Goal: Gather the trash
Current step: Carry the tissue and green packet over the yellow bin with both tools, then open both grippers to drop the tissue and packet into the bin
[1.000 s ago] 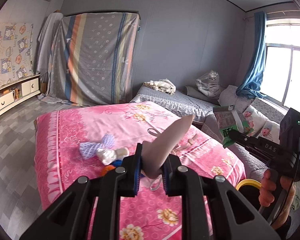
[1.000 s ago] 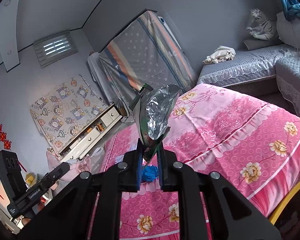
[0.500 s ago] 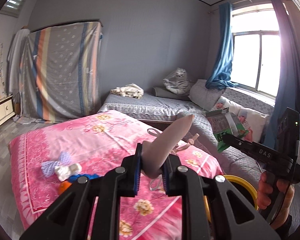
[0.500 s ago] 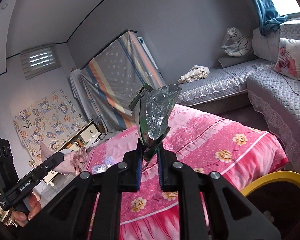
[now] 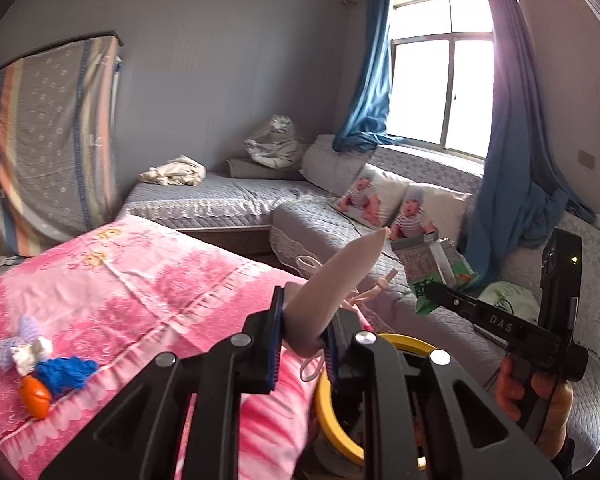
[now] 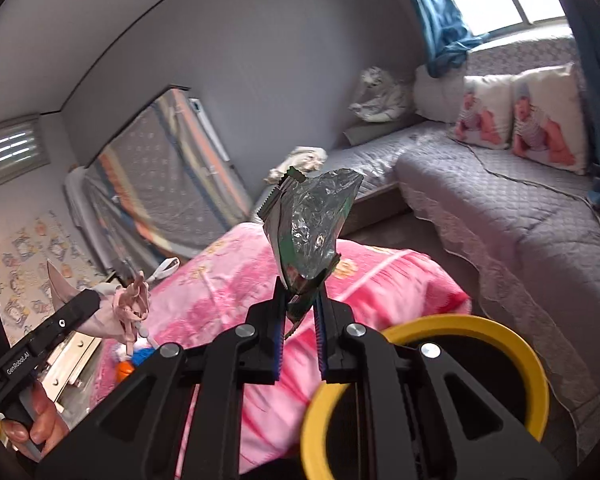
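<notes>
My left gripper (image 5: 302, 320) is shut on a pale pink face mask (image 5: 340, 276); the mask sticks up from the jaws and its ear loops dangle. My right gripper (image 6: 300, 300) is shut on a crumpled green and silver foil snack wrapper (image 6: 312, 228). A yellow-rimmed bin (image 6: 460, 322) stands on the floor at the corner of the pink bed, just below and ahead of both grippers; its rim (image 5: 328, 412) also shows behind the left fingers. The left wrist view shows the right gripper (image 5: 432, 294) at the right with the wrapper (image 5: 432, 268). The right wrist view shows the left gripper (image 6: 96, 304) at the left with the mask (image 6: 128, 312).
A pink flowered bed (image 5: 140, 280) carries a blue knit thing (image 5: 64, 372), an orange toy (image 5: 34, 398) and a purple bow (image 5: 24, 340). A grey L-shaped sofa (image 6: 500, 220) with baby-print pillows (image 6: 540, 120) runs beyond the bin, under a window with blue curtains (image 5: 372, 92).
Both views have swung right, away from the bed towards the sofa and window. The yellow bin has come into view beneath the grippers. Both grips look unchanged.
</notes>
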`<state>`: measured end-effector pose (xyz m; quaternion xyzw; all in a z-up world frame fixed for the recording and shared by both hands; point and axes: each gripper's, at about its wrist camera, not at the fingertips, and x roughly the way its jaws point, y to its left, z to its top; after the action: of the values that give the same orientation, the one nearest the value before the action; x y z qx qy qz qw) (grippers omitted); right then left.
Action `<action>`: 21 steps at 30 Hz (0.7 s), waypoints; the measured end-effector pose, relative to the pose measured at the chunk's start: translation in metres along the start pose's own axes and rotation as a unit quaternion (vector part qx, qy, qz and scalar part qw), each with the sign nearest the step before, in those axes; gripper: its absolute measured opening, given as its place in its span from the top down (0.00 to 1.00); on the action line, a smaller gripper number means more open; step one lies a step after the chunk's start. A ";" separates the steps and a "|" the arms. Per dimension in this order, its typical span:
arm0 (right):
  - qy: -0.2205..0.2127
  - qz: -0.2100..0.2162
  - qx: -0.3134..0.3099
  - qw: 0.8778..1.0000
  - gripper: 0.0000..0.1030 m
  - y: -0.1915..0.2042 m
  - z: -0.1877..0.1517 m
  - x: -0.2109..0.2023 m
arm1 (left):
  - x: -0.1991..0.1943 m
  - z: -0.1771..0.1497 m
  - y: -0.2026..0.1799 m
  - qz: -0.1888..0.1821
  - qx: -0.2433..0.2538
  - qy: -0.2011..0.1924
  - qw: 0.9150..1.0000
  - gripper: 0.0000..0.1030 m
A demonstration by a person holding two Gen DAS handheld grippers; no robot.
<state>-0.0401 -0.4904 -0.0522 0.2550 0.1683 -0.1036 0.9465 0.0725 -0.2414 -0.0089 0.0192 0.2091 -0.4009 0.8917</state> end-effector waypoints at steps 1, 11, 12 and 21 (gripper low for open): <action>0.003 -0.009 0.007 1.000 0.88 -0.009 -0.003 -0.001 | 0.006 -0.002 -0.003 -0.009 0.002 0.005 1.000 0.84; 0.037 -0.060 0.058 0.996 0.88 -0.077 -0.034 0.006 | 0.078 -0.035 -0.047 -0.062 0.030 0.080 0.994 0.84; 0.042 -0.064 0.062 0.995 0.88 -0.082 -0.037 0.008 | 0.086 -0.039 -0.050 -0.064 0.031 0.093 0.993 0.84; 0.076 -0.087 0.097 0.989 0.88 -0.114 -0.060 0.031 | 0.142 -0.074 -0.062 -0.063 0.031 0.178 0.981 0.84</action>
<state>-0.0594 -0.5594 -0.1637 0.3370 0.2506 -0.1821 0.8891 0.0846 -0.3685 -0.1234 0.1048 0.3528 -0.4529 0.8121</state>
